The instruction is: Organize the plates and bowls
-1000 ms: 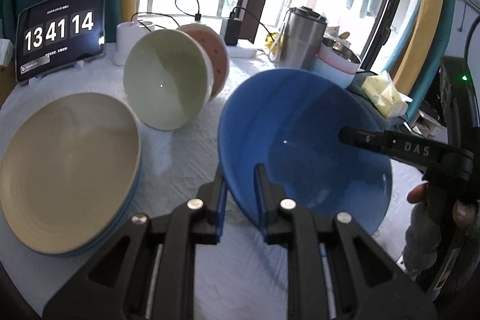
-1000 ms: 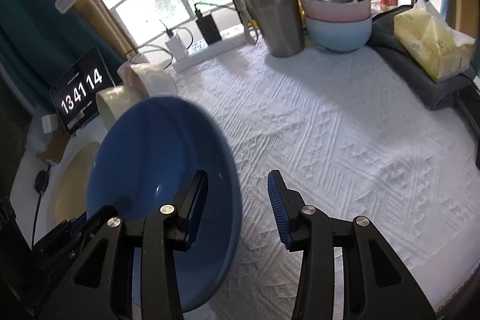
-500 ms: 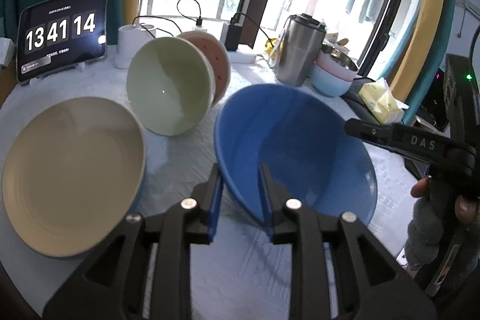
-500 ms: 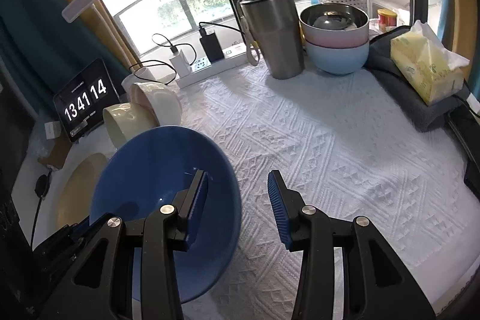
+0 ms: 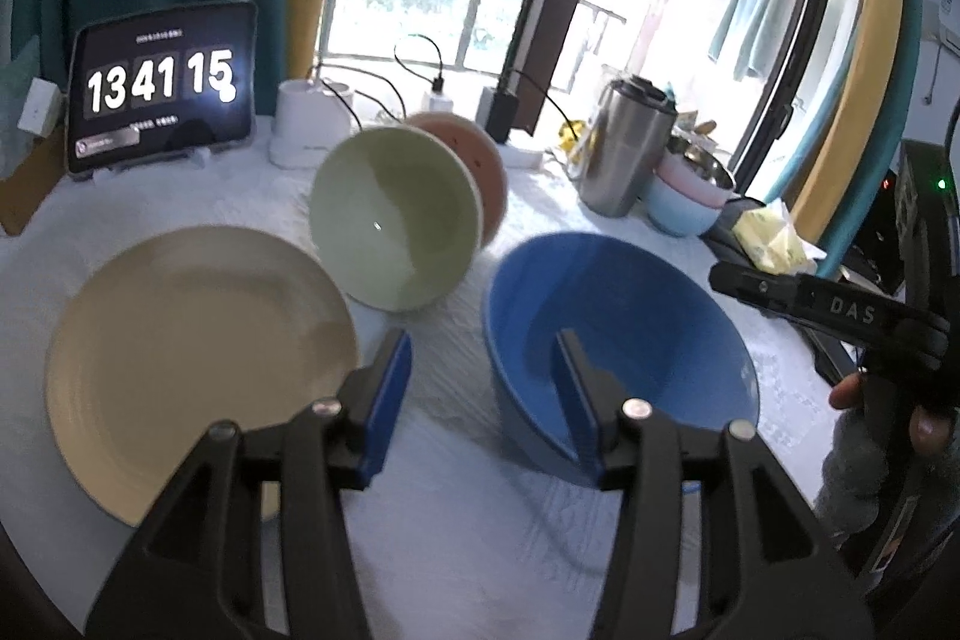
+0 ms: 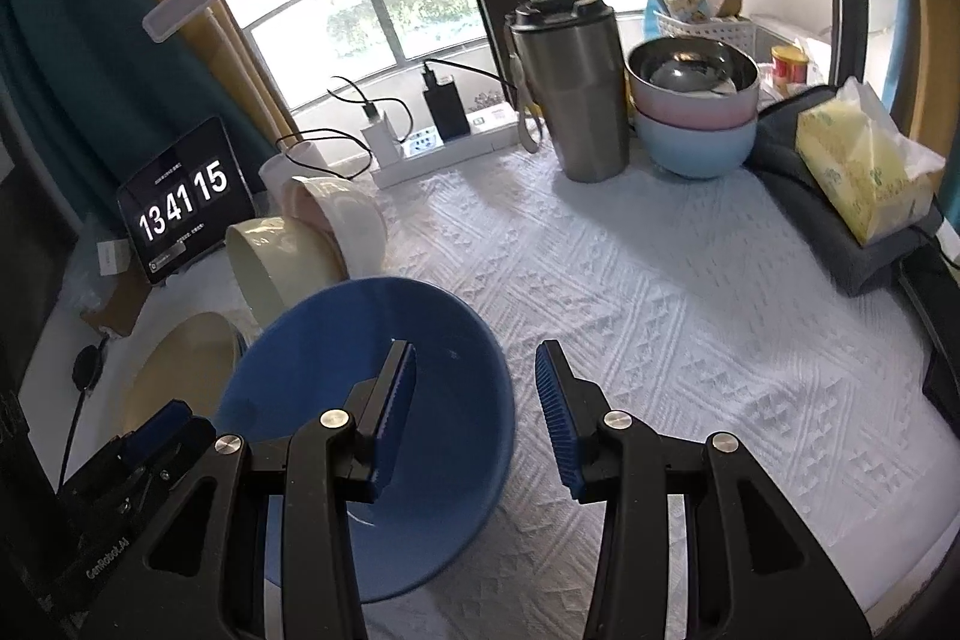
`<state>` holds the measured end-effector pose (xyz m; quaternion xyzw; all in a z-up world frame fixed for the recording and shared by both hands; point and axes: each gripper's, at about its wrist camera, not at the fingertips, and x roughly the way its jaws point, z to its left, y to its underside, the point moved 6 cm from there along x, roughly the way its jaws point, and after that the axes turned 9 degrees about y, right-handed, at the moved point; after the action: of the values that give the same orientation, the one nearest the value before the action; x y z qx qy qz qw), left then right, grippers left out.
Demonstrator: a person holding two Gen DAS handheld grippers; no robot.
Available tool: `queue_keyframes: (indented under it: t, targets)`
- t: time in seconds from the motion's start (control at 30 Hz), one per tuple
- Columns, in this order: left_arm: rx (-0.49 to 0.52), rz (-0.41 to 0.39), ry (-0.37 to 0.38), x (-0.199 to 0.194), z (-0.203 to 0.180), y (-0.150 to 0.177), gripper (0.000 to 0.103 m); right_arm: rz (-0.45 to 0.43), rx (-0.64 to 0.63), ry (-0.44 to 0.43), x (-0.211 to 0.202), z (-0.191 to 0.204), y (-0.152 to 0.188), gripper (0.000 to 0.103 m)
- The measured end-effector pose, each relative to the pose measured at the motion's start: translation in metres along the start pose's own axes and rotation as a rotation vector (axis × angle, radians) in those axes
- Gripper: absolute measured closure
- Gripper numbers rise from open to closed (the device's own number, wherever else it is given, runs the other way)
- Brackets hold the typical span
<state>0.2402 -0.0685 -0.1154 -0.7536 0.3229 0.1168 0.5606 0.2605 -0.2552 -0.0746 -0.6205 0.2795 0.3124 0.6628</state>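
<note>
Blue bowl (image 5: 624, 340) rim — between left gripper (image 5: 480, 382) jaws, just opened, unpressed | right gripper (image 6: 474, 388) jaws apart, empty

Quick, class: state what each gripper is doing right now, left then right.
Left gripper: open, jaws just opened off the blue bowl rim, holding nothing.
Right gripper: open, empty; one finger hangs over the bowl.

Six bowls: one blue (image 5: 618, 340), one green (image 5: 396, 220), one pink (image 5: 474, 160) beside the tumbler (image 5: 624, 148), three stacked (image 6: 690, 112) beyond it. One plate (image 5: 198, 370), one tablet (image 5: 162, 82).
</note>
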Motion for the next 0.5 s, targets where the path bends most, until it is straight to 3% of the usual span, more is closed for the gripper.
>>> queue_keyframes:
  t: [0.5]
  targets:
    - [0.052, -0.042, -0.096, -0.018, 0.045, -0.033, 0.053, -0.02, -0.123, -0.045, 0.002, 0.07, -0.017, 0.059]
